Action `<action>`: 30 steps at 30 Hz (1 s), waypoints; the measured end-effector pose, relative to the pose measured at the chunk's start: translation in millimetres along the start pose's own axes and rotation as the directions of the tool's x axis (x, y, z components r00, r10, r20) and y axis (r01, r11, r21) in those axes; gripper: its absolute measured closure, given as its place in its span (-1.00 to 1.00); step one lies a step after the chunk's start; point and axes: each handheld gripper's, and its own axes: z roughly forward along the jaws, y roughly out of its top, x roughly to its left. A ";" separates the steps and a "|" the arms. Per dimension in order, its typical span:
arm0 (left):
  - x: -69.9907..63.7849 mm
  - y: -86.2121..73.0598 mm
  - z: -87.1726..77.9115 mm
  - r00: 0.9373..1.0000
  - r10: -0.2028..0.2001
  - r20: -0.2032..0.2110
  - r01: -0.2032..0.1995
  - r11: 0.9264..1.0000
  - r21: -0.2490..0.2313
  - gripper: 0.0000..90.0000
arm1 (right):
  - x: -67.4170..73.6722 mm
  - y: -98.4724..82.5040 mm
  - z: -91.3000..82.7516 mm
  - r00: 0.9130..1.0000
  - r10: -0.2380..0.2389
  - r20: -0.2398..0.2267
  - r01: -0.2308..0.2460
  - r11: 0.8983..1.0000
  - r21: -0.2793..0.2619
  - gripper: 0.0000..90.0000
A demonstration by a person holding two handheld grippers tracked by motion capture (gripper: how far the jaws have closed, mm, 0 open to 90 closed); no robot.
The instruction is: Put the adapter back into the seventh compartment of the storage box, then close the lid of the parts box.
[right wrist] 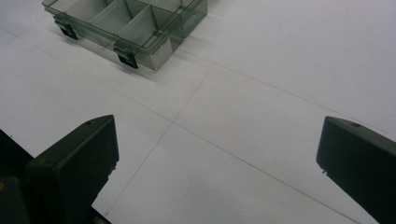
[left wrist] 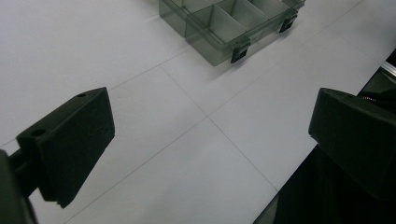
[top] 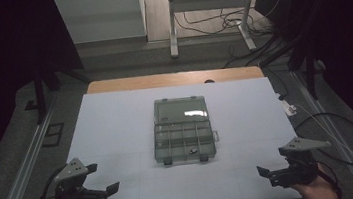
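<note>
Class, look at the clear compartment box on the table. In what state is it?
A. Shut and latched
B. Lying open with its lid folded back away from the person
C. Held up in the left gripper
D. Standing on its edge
B: the compartment box lies flat on the white table, dividers exposed, lid folded back on the far side.

High view: above desk's (top: 116,116) near edge, facing fwd and down, far off. Both hand-held gripper views sit low near the near corners, aimed inward; all share the organizer box (top: 183,129) at desk centre.
</note>
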 end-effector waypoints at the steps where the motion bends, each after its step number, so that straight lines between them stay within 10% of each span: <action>1: -0.2 0.0 0.2 1.000 -0.001 -0.001 0.001 1.000 0.000 -0.99 | 0.2 0.1 0.2 1.000 -0.001 0.000 0.001 1.000 -0.001 -1.00; 10: -3.9 4.1 6.1 0.999 0.022 -0.026 -0.020 0.998 0.065 -0.98 | 0.6 0.4 0.3 1.000 -0.002 -0.006 0.002 1.000 0.003 -1.00; 24: -3.2 9.9 12.7 0.998 0.055 -0.030 -0.054 0.998 0.041 -1.00 | 4.0 3.7 4.1 0.999 -0.041 -0.011 0.041 0.999 0.011 -1.00; 30: 2.0 14.0 18.9 0.998 0.048 0.038 -0.049 0.999 0.011 -1.00 | 3.7 6.8 5.8 0.998 -0.046 -0.038 0.046 0.999 0.012 -1.00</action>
